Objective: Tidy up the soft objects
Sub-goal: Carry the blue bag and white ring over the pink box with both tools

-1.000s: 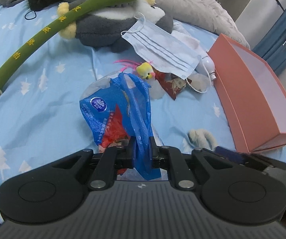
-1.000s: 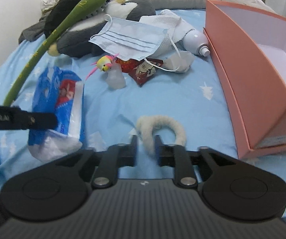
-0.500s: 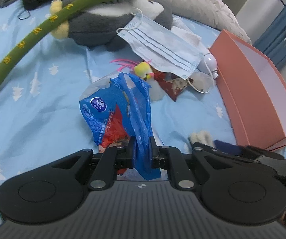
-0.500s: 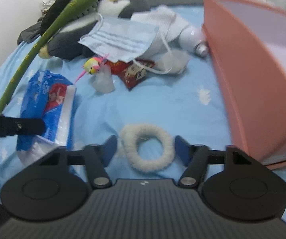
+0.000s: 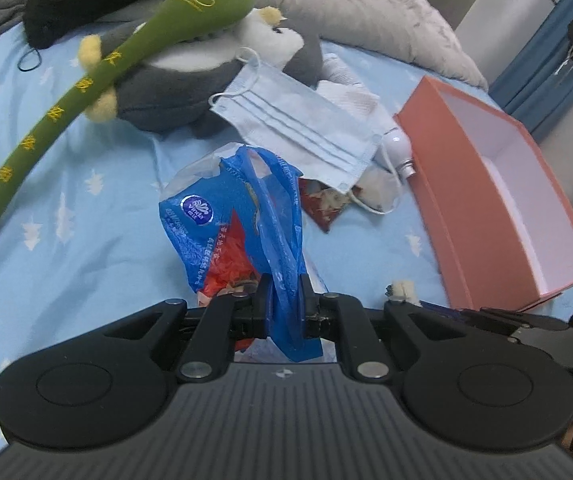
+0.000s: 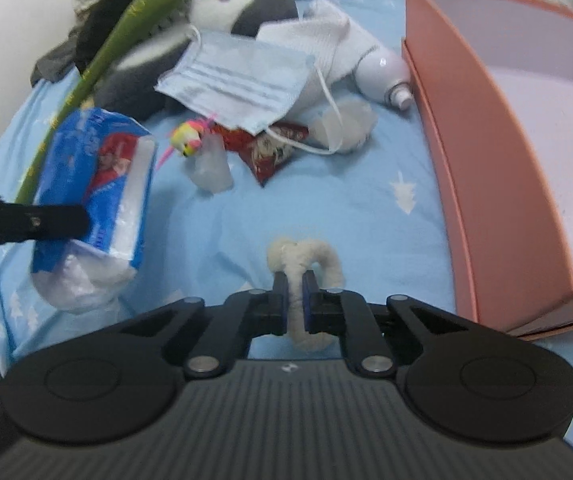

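My left gripper (image 5: 284, 306) is shut on the blue plastic wrapper of a tissue pack (image 5: 222, 236) and holds it above the bed; the pack also shows in the right wrist view (image 6: 94, 184). My right gripper (image 6: 294, 300) is shut on a fluffy cream scrunchie (image 6: 318, 264), which hangs from the jaws just above the sheet. The open pink box (image 6: 506, 152) stands to the right, and it also shows in the left wrist view (image 5: 498, 200). A face mask (image 6: 238, 80), a penguin plush (image 5: 190, 76) and a long green plush (image 5: 86, 92) lie further back.
A small yellow bird toy (image 6: 190, 140), a red snack packet (image 6: 274, 152), a white bottle (image 6: 382, 76), a white cloth (image 6: 326, 36) and grey bedding (image 5: 366, 12) lie on the blue star-print sheet (image 6: 366, 208). A blue curtain (image 5: 546, 40) hangs at far right.
My right gripper opened over the scrunchie half a second ago and has now shut on it again and raised it. My left gripper keeps its hold on the tissue pack.
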Motion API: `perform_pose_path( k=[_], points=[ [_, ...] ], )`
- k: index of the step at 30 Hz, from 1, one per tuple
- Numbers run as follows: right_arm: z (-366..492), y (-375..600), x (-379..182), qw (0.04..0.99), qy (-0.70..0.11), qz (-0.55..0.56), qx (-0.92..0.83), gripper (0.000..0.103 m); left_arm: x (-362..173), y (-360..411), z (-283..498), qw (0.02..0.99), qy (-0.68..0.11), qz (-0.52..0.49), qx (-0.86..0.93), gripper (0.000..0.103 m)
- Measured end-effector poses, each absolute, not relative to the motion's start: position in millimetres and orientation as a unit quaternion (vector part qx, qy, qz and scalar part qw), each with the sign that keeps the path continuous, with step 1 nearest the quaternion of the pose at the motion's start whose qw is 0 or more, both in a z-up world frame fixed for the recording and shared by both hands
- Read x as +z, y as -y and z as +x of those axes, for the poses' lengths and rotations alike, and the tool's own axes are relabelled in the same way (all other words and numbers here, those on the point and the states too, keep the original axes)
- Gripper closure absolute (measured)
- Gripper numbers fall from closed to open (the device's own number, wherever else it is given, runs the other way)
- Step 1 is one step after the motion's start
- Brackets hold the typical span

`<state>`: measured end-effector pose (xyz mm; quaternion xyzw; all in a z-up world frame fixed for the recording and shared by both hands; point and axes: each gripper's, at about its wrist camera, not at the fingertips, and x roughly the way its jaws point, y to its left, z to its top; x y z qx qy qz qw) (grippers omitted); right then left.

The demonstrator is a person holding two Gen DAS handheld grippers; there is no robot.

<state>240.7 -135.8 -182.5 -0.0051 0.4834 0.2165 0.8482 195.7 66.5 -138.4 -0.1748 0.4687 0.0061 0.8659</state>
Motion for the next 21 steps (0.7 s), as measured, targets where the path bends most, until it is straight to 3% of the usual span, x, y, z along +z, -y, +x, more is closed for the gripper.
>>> perform_pose_path(
  k=[21],
  points=[
    [174.8,196.7,-84.0,0.920,-0.308,0.043,0.238,0.092,-63.7,3.8,130.2,0.919,-0.373,-0.119,-0.046,0.089]
  ],
)
